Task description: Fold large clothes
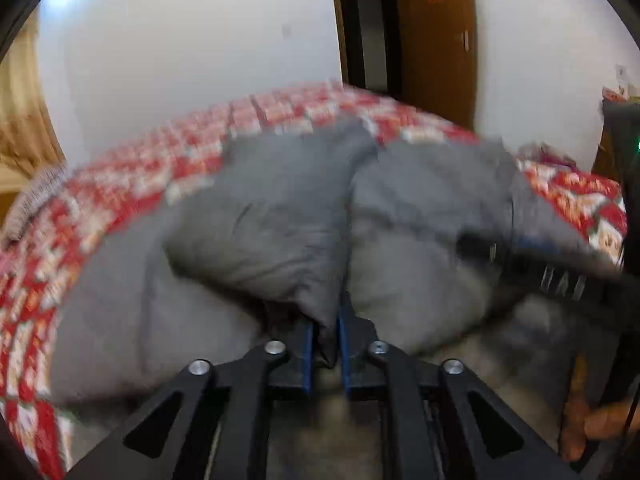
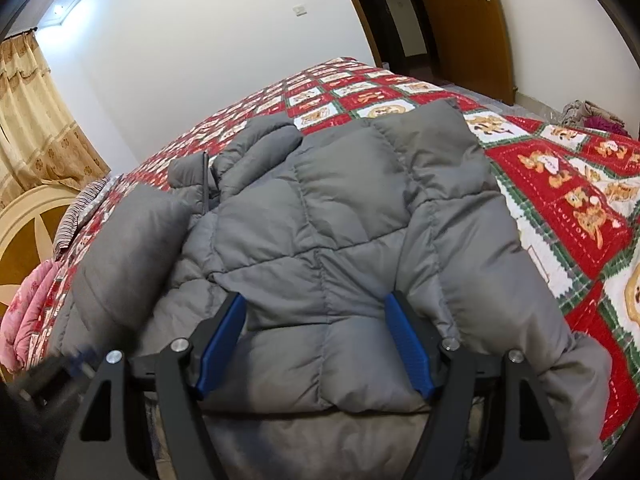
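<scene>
A grey puffer jacket (image 2: 340,208) lies spread on the bed, its hem towards me. My right gripper (image 2: 314,300) stands open over the lower part, and the puffy fabric bulges between its blue pads (image 2: 222,344). In the blurred left wrist view my left gripper (image 1: 327,320) is shut on a fold of the jacket (image 1: 260,232), which it holds lifted. That lifted sleeve (image 2: 128,256) appears at the left of the right wrist view, above the blurred left gripper (image 2: 80,360). The right gripper (image 1: 560,280) shows dark at the right of the left wrist view.
The bed carries a red, white and green patterned quilt (image 2: 560,168). A headboard (image 2: 24,240), a pink cloth (image 2: 28,320) and a curtain (image 2: 32,120) are at the left. A wooden door (image 2: 460,20) stands behind, with a pile of clothes (image 2: 592,116) at the right.
</scene>
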`<state>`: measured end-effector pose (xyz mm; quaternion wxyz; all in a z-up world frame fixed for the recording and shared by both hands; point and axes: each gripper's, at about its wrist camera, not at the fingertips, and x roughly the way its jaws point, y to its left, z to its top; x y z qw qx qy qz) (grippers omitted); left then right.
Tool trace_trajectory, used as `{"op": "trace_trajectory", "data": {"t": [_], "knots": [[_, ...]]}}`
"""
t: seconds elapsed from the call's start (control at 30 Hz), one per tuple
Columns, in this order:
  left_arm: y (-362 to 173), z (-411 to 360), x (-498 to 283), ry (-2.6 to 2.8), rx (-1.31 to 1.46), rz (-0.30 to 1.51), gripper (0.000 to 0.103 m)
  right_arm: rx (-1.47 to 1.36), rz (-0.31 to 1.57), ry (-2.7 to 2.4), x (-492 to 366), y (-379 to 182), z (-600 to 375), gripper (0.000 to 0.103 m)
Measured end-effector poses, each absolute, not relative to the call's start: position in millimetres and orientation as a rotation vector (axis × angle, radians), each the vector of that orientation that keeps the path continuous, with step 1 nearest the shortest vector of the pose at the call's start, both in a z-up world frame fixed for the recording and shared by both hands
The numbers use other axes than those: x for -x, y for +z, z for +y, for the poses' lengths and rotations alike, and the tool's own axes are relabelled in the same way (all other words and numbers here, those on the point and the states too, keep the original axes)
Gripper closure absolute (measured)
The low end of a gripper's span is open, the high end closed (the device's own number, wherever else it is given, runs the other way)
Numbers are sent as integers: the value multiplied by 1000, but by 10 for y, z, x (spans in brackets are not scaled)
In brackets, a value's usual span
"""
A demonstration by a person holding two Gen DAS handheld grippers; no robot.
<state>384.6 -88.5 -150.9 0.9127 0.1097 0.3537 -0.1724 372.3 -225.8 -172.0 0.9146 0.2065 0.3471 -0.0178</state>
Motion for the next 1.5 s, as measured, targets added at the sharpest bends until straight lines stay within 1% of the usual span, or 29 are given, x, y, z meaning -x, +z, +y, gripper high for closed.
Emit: {"op": "trace_trajectory", "data": {"t": [0.07,0.1,0.13,0.2,0.27,0.37,0.47,0.5,0.57,0.63,0.67,0.7,0.77,0.87,0.93,0.97,1.0,1.03,1.07,1.1,1.17,1.23,1.37,1.47,1.5], "knots": [[-1483,-866,-3772,-378,-210,737,75,-429,713,-37,-3724,-1721,-2261,28],[-1434,-816,-3710,-386,-203,737,58,-430,714,-37,-3726,-1720,-2261,28],[-1398,-782,-3651,-386,-196,737,37,-430,714,-37,-3728,-1721,-2262,28],[-1279,-629,-3448,-377,-162,708,17,-429,714,-37,-3724,-1722,-2263,28],[-1213,-474,-3292,-385,-133,676,16,-424,717,-40,-3733,-1718,-2255,28],[-1103,-76,-3145,-351,-8,659,16,-427,719,-37,-3716,-1721,-2266,28],[-965,445,-3232,-261,144,649,16,-491,713,-31,-3612,-1662,-2358,28],[-938,617,-3287,-214,176,638,16,-517,703,-33,-3531,-1620,-2388,26],[-895,914,-3394,-116,209,619,16,-569,637,-9,-3295,-1436,-2426,25],[-878,1093,-3541,-35,216,617,16,-554,584,44,-3146,-1240,-2362,18],[-868,1182,-3625,9,221,611,16,-540,571,62,-3120,-1173,-2327,5],[-871,1220,-3672,32,220,605,16,-521,559,74,-3111,-1106,-2283,0],[-913,1229,-3820,81,195,619,16,-494,573,47,-3197,-1055,-2217,0],[-1024,1190,-3913,103,176,653,16,-483,707,11,-3530,-1234,-2128,0],[-1071,1220,-3898,102,212,665,16,-485,809,32,-3742,-1450,-2035,10],[-1078,1265,-3863,100,230,663,16,-472,840,44,-3796,-1537,-1977,22],[-1079,1306,-3828,104,244,662,16,-446,854,47,-3820,-1575,-1934,36],[-1076,1319,-3807,109,247,663,16,-410,854,46,-3816,-1577,-1889,44],[-1059,1358,-3788,119,246,662,16,-361,849,61,-3810,-1535,-1833,65],[-1031,1390,-3781,124,246,657,16,-342,846,73,-3803,-1493,-1830,74],[-959,1416,-3778,129,241,643,16,-313,821,100,-3719,-1346,-1862,81],[-856,1402,-3812,128,230,623,16,-275,812,99,-3628,-1246,-1940,81],[-753,1196,-3949,119,191,604,16,-220,819,68,-3450,-1256,-2123,81],[-851,972,-4091,151,141,633,16,-220,843,55,-3485,-1389,-2176,81],[-956,853,-4159,167,108,659,16,-243,857,55,-3503,-1462,-2198,81]]}}
